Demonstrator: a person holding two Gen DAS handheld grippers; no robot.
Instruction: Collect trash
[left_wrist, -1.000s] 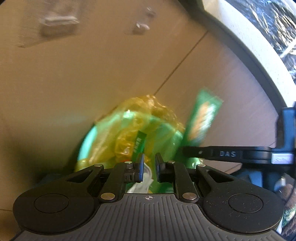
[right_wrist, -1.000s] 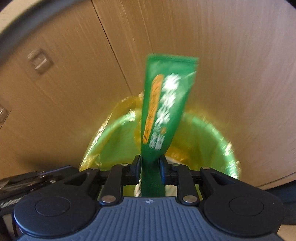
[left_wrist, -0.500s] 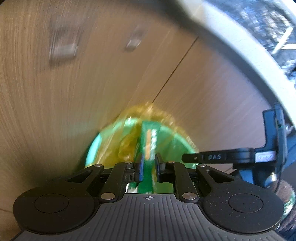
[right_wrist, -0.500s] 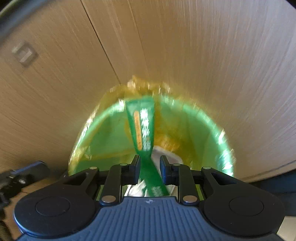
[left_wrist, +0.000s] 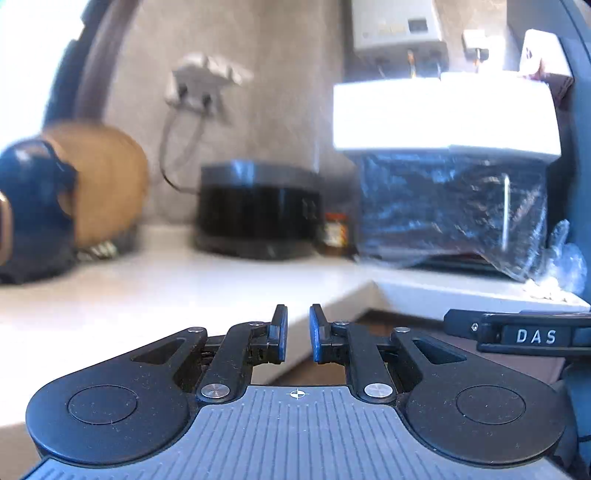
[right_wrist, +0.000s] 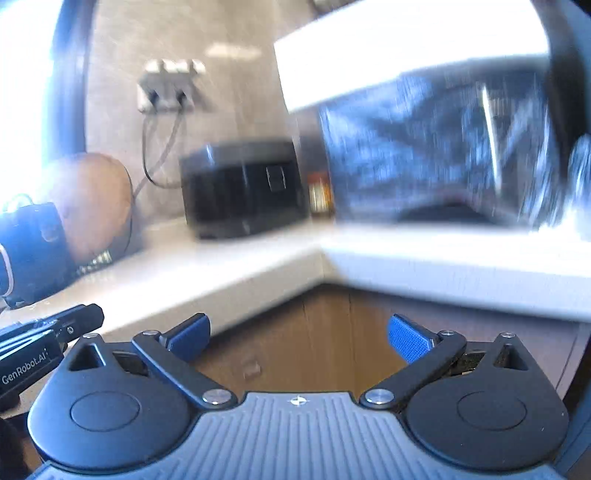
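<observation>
Facing the pale kitchen countertop (left_wrist: 147, 284), both grippers are empty: the left gripper (left_wrist: 297, 334) nearly shut with a narrow gap, the right gripper (right_wrist: 299, 338) spread wide. No trash shows in either view. Any wrapper would likely be light, limp and best pinched at an edge. Motion blur smears the black boxy appliance (right_wrist: 243, 190) mid-frame.

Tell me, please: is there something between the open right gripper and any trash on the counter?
No trash is recognisable in either blurred view, so no path can be judged. Ahead of the right gripper lie the cabinet fronts and the white counter; nothing sits between its wide-open jaws.
</observation>
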